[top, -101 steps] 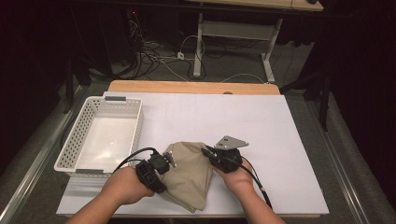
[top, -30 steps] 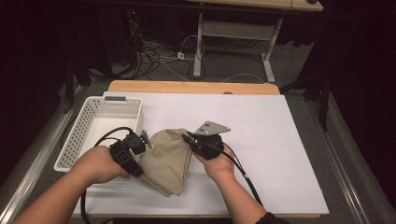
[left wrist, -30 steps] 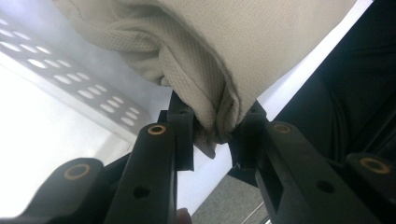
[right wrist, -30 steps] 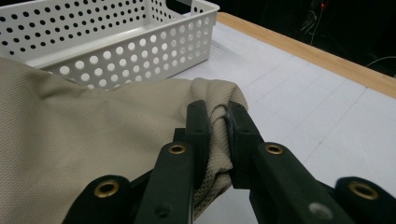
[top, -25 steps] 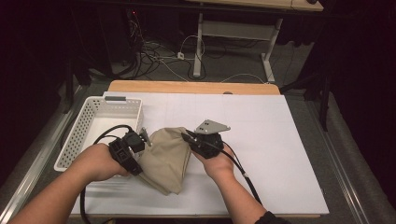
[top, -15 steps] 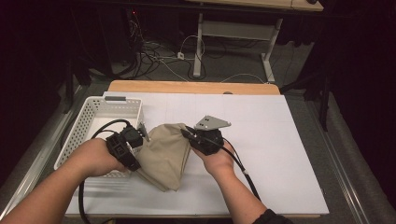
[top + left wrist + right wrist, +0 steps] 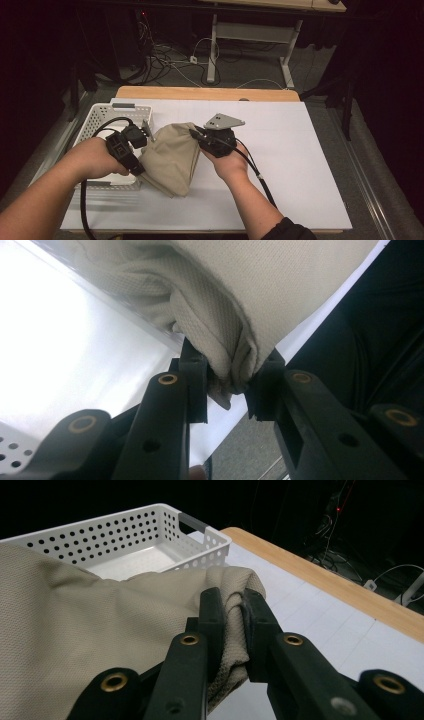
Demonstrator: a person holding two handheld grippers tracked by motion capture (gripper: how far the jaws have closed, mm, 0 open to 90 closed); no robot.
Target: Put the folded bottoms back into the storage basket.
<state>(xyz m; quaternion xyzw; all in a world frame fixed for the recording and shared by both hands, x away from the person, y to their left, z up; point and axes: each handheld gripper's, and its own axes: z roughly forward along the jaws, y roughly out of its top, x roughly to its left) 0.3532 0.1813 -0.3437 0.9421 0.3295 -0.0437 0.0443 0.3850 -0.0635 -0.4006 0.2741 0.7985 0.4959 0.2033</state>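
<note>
Both grippers clamped on the beige knitted fabric piece [image 7: 171,156], one at each upper end.

Left gripper [image 7: 227,382]: jaws pinched on a bunched, twisted fold of the fabric; the rest spreads away above them in the left gripper view. In the high view the left gripper [image 7: 142,134] sits at the fabric's left edge, just over the near corner of the white perforated plastic basket [image 7: 100,112].

Right gripper [image 7: 231,611]: jaws closed on a rolled corner of the same fabric, cloth squeezed between the pads. In the high view the right gripper [image 7: 200,136] holds the fabric's right upper edge, grey three-cornered plate on top.

Fabric hangs between the two grippers as a sagging pouch; its lower end looks to touch the white sheet-covered worktop [image 7: 300,165], contact not certain. It sits just right of the basket, partly overlapping its near-right corner in the high view. Basket looks empty inside in the right gripper view [image 7: 130,555].
</note>
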